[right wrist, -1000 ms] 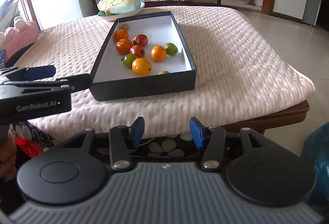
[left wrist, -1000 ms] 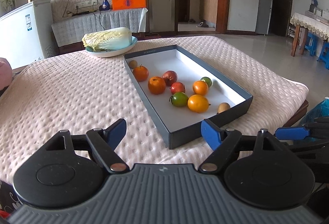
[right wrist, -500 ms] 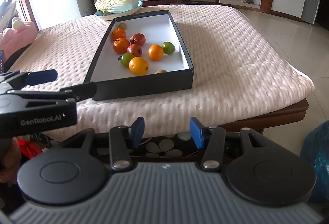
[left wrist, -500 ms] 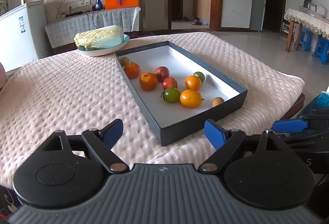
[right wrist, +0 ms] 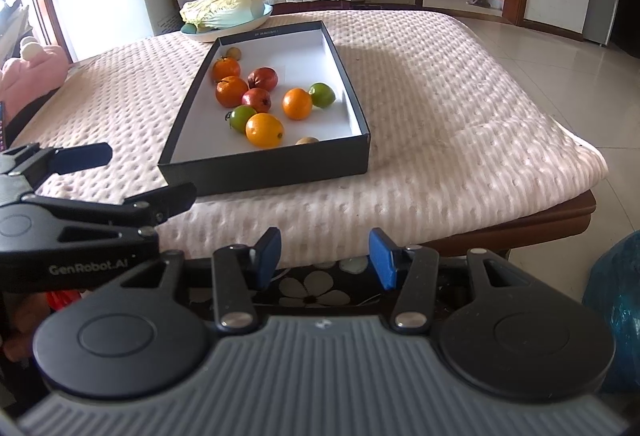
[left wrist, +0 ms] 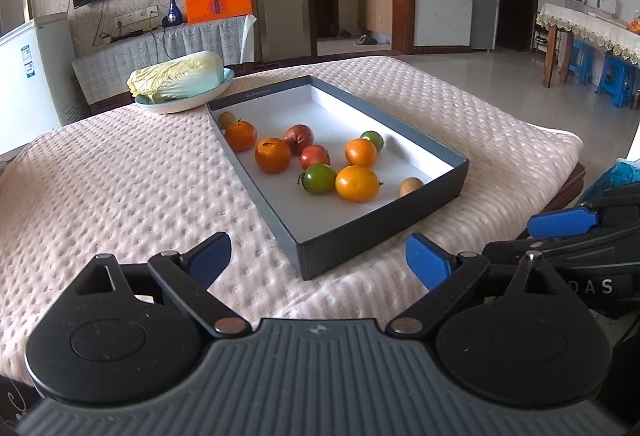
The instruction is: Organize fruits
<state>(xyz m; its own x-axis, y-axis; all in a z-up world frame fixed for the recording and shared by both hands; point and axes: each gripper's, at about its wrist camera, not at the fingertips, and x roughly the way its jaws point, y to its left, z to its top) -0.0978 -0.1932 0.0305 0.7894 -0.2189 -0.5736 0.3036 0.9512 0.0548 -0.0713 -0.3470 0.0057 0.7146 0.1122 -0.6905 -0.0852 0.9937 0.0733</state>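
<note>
While the left gripper hangs over the near edge of the padded table with its jaws spread wide and nothing between them, the dark shallow box lies ahead at about 12 o'clock, its near corner pointing between the blue pads. Inside, the fruits sit loose on the white floor: a yellow-orange one touching a green tomato at its 9 o'clock, two red ones behind them, and oranges toward 11 o'clock (one small brown fruit lies alone by the near wall). Beyond the box's far-left corner, a cabbage rests on a plate. The right gripper is off the table's near edge, jaws parted and empty, with the box at 12 o'clock.
</note>
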